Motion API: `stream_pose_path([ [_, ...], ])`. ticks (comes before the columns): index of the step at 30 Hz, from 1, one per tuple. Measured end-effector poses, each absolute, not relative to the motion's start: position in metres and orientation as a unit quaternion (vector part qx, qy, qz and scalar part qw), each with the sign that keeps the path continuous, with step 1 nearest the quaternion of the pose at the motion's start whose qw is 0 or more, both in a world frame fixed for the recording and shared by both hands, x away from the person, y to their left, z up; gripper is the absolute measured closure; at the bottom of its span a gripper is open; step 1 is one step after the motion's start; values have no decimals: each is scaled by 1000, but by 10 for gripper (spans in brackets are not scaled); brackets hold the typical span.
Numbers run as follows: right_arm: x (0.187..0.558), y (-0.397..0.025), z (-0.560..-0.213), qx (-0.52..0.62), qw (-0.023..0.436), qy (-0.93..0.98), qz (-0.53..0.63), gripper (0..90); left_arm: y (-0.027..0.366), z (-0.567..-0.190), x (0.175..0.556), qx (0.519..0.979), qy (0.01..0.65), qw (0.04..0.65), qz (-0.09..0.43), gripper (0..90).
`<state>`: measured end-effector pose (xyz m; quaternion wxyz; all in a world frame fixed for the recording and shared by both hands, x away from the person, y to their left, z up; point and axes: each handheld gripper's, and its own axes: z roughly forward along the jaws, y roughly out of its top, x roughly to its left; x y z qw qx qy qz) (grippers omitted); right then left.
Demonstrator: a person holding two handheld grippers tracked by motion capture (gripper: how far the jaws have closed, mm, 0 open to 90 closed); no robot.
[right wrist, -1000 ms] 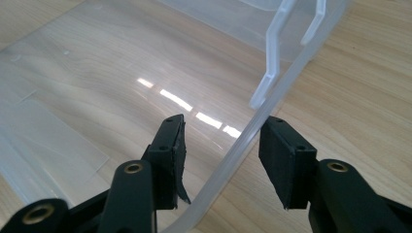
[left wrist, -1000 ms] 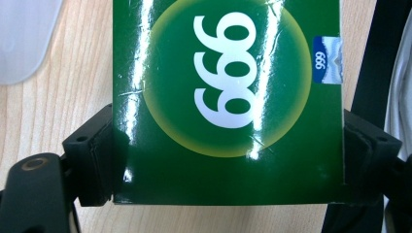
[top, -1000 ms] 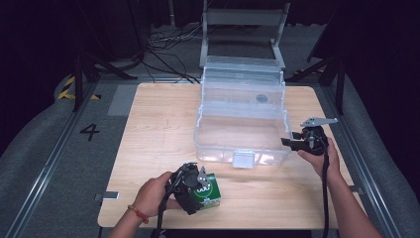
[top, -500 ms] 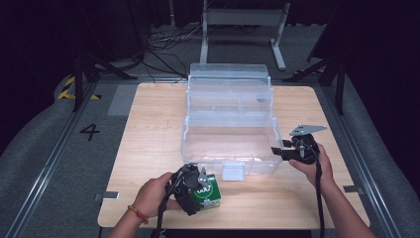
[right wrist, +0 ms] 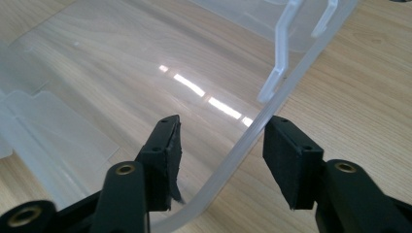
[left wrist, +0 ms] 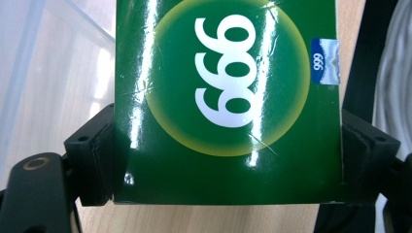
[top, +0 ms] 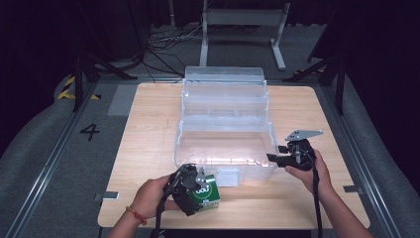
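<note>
A green carton [top: 207,190] marked "999" [left wrist: 228,97] lies on the table's near edge, left of centre. My left gripper [top: 198,191] is shut on it, with one jaw pressed against each side [left wrist: 228,165]. A clear plastic tiered box [top: 223,166] stands open mid-table, its bottom compartment bare. My right gripper [top: 273,158] is at the box's near right corner. It is open, with its jaws straddling the thin clear rim [right wrist: 272,109], one inside the box and one outside [right wrist: 221,133].
The box's upper trays and lid [top: 225,79] step back toward the table's far edge. A clear latch tab [top: 228,176] sits on the box front beside the carton. Bare wood [top: 148,134] lies left and right of the box. Dark floor and stands surround the table.
The box's upright lid has dropped back and its tiers have spread open. The box front has come nearer the person, and the right gripper moved near and left with it. The left gripper stayed still.
</note>
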<state>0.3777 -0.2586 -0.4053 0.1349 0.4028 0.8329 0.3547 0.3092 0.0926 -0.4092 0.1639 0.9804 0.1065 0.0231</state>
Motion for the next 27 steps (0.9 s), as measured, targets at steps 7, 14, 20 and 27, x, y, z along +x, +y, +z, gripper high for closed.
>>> stream_pose_path([
  [7,367,-255,-398,397,161,834,347,425,91,-391,300,980,89,178,24,161],
  [14,359,-270,-384,383,166,824,384,343,93,-365,294,979,68,192,27,162],
  [20,346,-302,-372,364,192,806,426,326,96,-349,294,975,72,207,37,162],
  [27,346,-331,-392,382,214,808,394,314,97,-335,291,971,57,227,45,162],
])
